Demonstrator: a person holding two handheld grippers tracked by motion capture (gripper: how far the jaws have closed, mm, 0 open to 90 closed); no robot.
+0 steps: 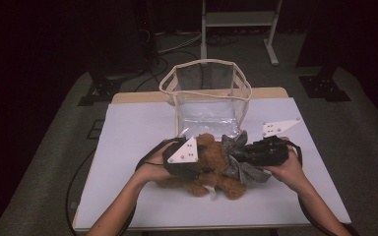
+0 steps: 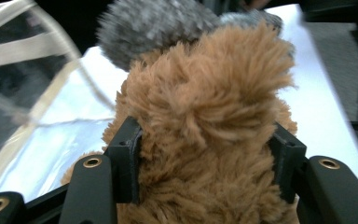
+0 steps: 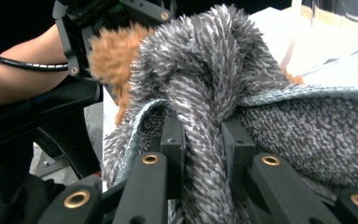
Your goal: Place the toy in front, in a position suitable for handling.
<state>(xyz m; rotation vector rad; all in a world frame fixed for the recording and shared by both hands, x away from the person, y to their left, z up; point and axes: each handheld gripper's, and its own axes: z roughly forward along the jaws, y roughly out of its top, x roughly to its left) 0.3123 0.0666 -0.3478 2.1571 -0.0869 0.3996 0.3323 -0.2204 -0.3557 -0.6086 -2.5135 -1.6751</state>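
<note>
plush toy held at both ends before a clear bag

plush toy (image 1: 211,167), brown with a grey fuzzy part (image 1: 237,157), lies near the front middle of the white table (image 1: 128,132), just before the clear bag (image 1: 206,98). the high view gives the whole layout; the gripper views give the contact at the jaws. left gripper view: the left gripper (image 2: 205,158) has its two black jaws pressed into the brown fur on either side, so it is clamped on the toy, with the grey part above and the bag's pale trim at the left edge. high view: the left hand (image 1: 152,169) comes in from the lower left, its forearm angled toward the centre, with the left gripper (image 1: 189,160) lying about level over the toy; the right hand (image 1: 288,167) mirrors it from the lower right, its right gripper (image 1: 248,152) pointing inward. right gripper view: the right gripper (image 3: 203,140) is pinched tight on a fold of the grey fuzzy part, with brown fur and the other gripper beyond. the clear bag stands upright and open at the top, behind the toy; nothing can be made out inside it.
</note>
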